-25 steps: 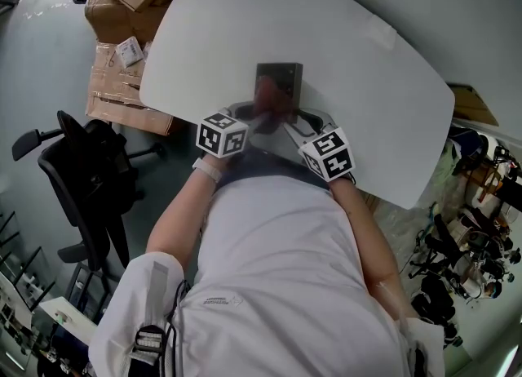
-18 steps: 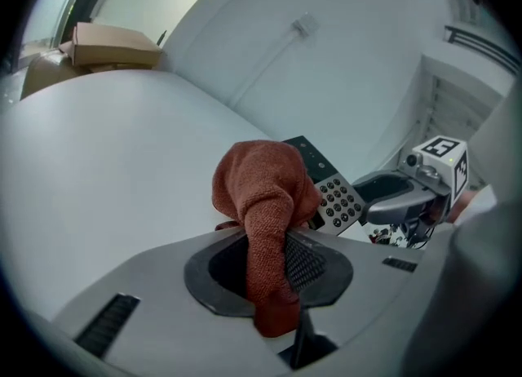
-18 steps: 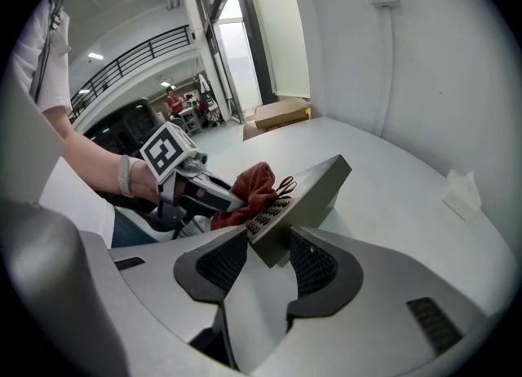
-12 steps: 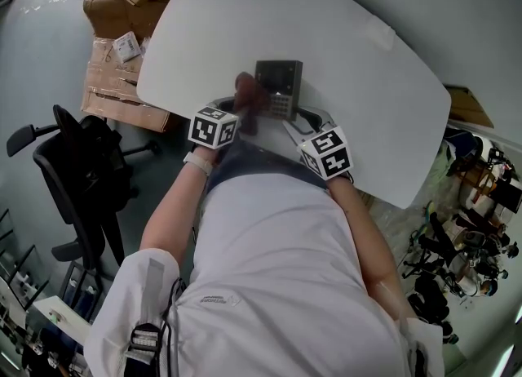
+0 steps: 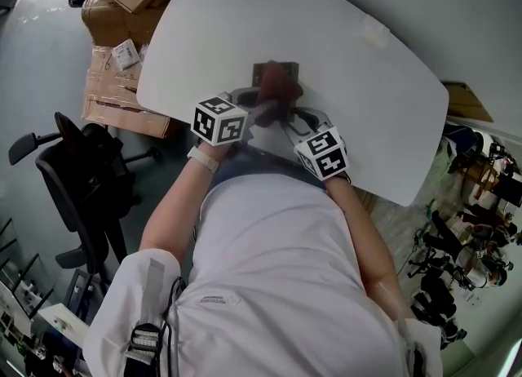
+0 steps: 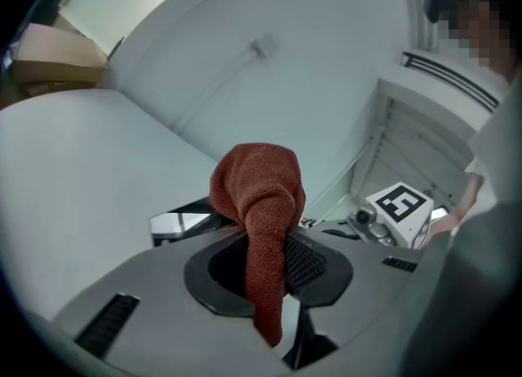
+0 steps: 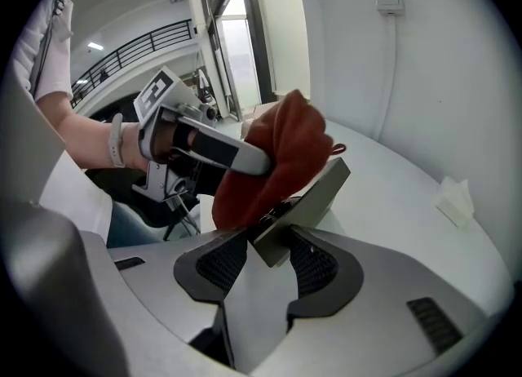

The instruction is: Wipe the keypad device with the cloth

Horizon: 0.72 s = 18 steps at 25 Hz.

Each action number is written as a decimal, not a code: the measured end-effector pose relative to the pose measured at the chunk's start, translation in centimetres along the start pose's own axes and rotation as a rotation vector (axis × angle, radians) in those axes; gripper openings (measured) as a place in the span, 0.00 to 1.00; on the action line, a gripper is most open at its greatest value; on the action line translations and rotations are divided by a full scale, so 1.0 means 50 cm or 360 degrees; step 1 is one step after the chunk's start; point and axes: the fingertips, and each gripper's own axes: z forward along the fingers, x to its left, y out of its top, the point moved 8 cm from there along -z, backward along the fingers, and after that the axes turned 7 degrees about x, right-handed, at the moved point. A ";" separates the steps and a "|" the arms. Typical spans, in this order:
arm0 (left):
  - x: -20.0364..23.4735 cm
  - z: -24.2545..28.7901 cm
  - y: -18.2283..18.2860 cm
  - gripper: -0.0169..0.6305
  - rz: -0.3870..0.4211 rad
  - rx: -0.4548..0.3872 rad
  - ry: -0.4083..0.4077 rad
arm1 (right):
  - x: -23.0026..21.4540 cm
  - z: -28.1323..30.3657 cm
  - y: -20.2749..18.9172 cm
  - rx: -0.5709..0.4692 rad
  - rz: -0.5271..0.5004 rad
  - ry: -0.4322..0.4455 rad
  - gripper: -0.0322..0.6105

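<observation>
White table: carries the work close to its near edge, about midway along.

Right gripper: jaws closed on one thin edge of the grey keypad device, steadying it. The hold takes that edge only, so sideways wiping pressure could twist the device out of the jaws or skid it across the table.

Left gripper: jaws clamped on the red-brown cloth, whose bunched head lies on the device's face. It probably covers the keys, though the face is hidden.

Risks: the cloth could slip from its pinch, and hard rubbing could press keys.
</observation>
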 end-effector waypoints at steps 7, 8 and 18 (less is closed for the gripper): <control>0.004 0.060 -0.020 0.15 0.0007 0.0028 -0.0048 | 0.004 0.003 -0.001 -0.0004 0.0018 -0.0027 0.29; 0.009 0.059 -0.024 0.15 -0.0007 0.0011 -0.0040 | 0.005 0.003 -0.001 -0.0006 0.0018 -0.0029 0.29; 0.076 0.026 -0.062 0.15 -0.0104 0.0053 0.0200 | 0.008 0.001 -0.004 -0.0021 0.0050 -0.0053 0.29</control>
